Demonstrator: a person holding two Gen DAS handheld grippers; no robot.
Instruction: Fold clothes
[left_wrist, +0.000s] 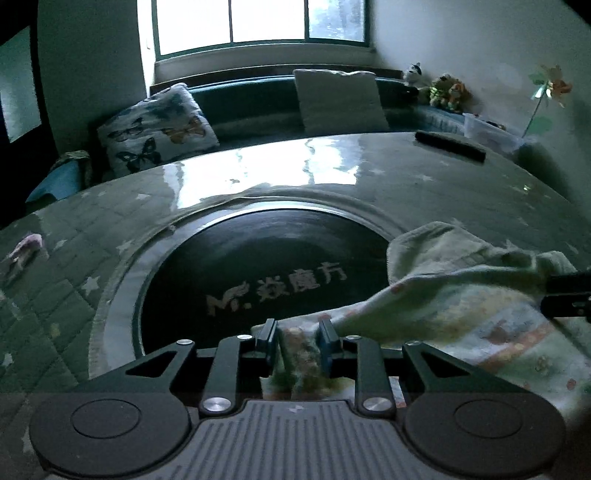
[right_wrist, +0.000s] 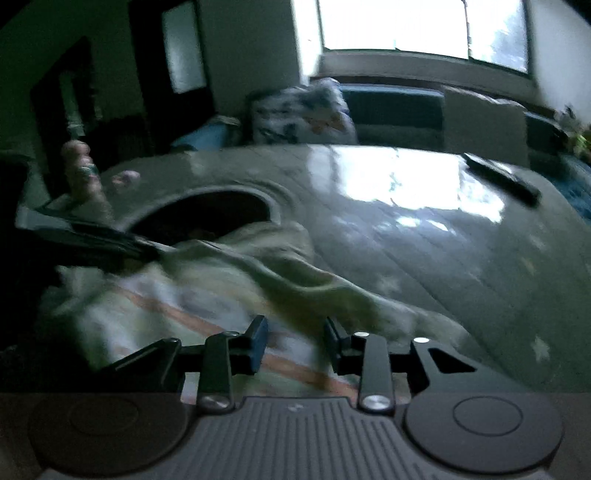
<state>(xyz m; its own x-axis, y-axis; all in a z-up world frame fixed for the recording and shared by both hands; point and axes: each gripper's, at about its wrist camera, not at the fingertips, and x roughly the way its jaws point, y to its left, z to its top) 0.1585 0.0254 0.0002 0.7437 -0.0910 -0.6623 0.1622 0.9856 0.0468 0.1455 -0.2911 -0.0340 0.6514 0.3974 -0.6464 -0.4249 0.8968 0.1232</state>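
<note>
Table (left_wrist: 406, 177) carries the printed garment (left_wrist: 461, 310) bunched at its near edge by the dark round inset; left tongs (left_wrist: 298, 341) clamped on a fold, right tongs (right_wrist: 295, 341) apart over it—judging, keep cloth taut, edges aligned.

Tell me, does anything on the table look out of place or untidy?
Mainly the garment: it lies crumpled, partly over the round black panel. A small pink object sits alone near the table's left edge; it is too blurred to identify.
</note>
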